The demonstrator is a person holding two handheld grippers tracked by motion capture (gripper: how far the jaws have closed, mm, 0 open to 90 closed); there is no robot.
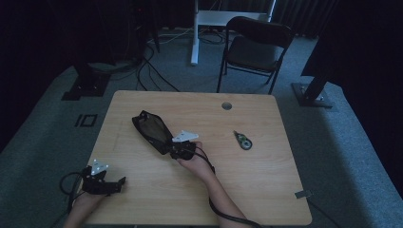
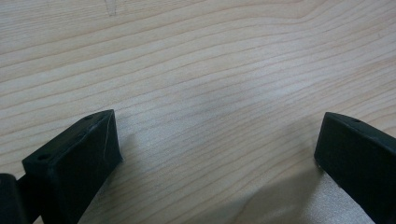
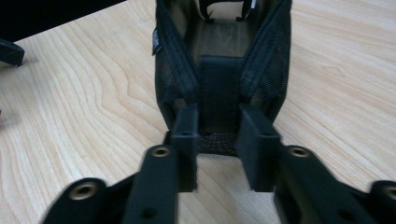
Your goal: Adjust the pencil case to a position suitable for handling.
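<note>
Black mesh pouch [image 3: 219, 74], unzipped, end pinched by right hand-held gripper [image 3: 219, 140]; left hand-held gripper [image 2: 219, 154] wide.

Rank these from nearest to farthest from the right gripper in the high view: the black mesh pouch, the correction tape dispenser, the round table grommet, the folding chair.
1. Black mesh pouch: at the right gripper's jaws.
2. Correction tape dispenser: on the table to its right.
3. Round table grommet: near the far edge.
4. Folding chair: beyond the table.

The pouch [image 1: 152, 129] is lying mid-table [image 1: 199, 199] (left of the tape dispenser [image 1: 243, 140]), the right gripper [image 1: 183, 148] sitting at its near end.
</note>
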